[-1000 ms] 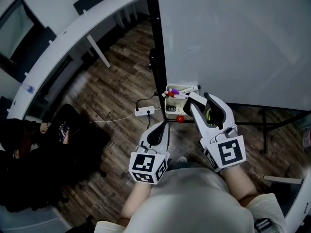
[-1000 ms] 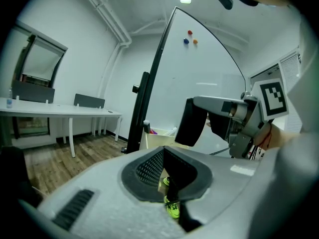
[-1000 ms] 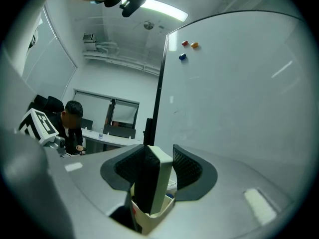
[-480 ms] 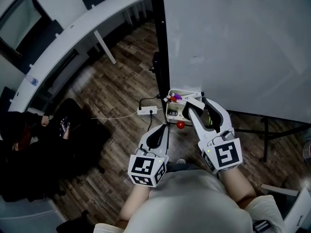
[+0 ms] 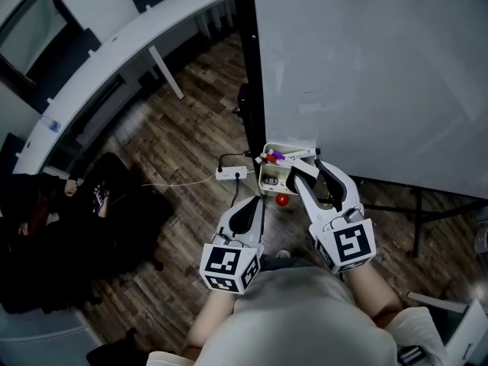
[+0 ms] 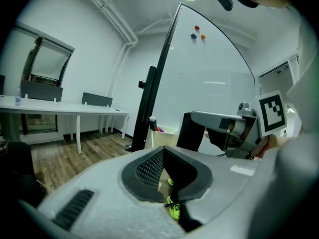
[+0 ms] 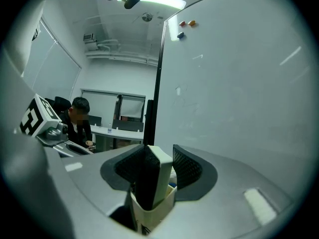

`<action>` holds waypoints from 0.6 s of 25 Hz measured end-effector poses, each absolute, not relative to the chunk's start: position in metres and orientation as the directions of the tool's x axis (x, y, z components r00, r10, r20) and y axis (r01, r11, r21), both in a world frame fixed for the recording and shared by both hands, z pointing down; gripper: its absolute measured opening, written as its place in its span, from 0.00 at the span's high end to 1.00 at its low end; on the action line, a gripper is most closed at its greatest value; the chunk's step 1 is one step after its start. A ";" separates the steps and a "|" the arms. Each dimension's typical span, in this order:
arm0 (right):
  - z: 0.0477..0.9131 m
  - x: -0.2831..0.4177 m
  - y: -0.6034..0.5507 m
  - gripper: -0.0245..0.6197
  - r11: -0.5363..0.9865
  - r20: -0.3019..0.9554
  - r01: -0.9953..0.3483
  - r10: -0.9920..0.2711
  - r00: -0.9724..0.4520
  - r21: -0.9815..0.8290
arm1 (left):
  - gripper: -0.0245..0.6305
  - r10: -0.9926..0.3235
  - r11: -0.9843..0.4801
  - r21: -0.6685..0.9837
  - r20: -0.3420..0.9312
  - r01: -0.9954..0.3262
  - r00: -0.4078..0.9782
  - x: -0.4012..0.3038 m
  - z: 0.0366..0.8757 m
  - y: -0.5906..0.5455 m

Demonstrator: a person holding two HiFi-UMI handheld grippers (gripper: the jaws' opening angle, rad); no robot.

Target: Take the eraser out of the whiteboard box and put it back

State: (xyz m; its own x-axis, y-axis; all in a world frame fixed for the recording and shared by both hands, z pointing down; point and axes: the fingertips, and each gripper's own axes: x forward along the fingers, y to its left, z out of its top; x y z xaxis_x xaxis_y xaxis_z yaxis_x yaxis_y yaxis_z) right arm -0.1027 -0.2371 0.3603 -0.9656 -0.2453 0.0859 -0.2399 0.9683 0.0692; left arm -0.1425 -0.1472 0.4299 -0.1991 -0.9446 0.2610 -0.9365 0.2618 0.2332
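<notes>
Putting-back step, by my reading: the right gripper (image 7: 159, 166) has its jaws clamped partway open on the upright eraser (image 7: 153, 180), whose lower end sits inside the cream whiteboard box (image 7: 149, 217). Next it needs seating fully, then release. The left gripper (image 6: 164, 171) has its jaws closed and empty.

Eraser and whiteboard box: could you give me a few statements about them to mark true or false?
1. The right gripper grips the eraser. True.
2. The left gripper holds a pen. False: its jaws are together, with nothing between them.
3. The box sits at the whiteboard's bottom edge. True.
4. The whiteboard has no magnets. False: three small magnets sit near its top.
</notes>
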 end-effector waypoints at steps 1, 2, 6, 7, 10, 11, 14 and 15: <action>0.363 -0.103 -0.237 0.67 0.970 0.086 -0.234 -0.239 -0.967 0.069 | 0.96 -0.944 0.264 0.234 0.262 -0.936 -0.201 -0.143 0.430 -0.148; 0.365 -0.104 -0.236 0.67 0.971 0.084 -0.228 -0.234 -0.969 0.073 | 0.96 -0.944 0.266 0.235 0.262 -0.935 -0.202 -0.144 0.431 -0.148; 0.367 -0.108 -0.236 0.67 0.974 0.056 -0.206 -0.212 -0.976 0.095 | 0.96 -0.942 0.270 0.234 0.265 -0.934 -0.206 -0.145 0.432 -0.150; 0.370 -0.108 -0.236 0.67 0.974 0.073 -0.209 -0.216 -0.974 0.092 | 0.96 -0.941 0.270 0.234 0.267 -0.934 -0.206 -0.145 0.432 -0.150; 0.379 -0.108 -0.236 0.67 0.973 0.119 -0.216 -0.224 -0.967 0.075 | 0.96 -0.941 0.270 0.232 0.271 -0.935 -0.204 -0.145 0.434 -0.151; 0.382 -0.108 -0.234 0.67 0.975 0.116 -0.210 -0.218 -0.969 0.073 | 0.96 -0.941 0.269 0.232 0.271 -0.935 -0.204 -0.145 0.434 -0.151; 0.388 -0.108 -0.233 0.67 0.977 0.117 -0.203 -0.210 -0.971 0.070 | 0.96 -0.941 0.269 0.231 0.270 -0.935 -0.204 -0.145 0.434 -0.151; 0.390 -0.108 -0.233 0.67 0.976 0.121 -0.206 -0.213 -0.970 0.069 | 0.96 -0.941 0.269 0.231 0.270 -0.935 -0.204 -0.146 0.434 -0.151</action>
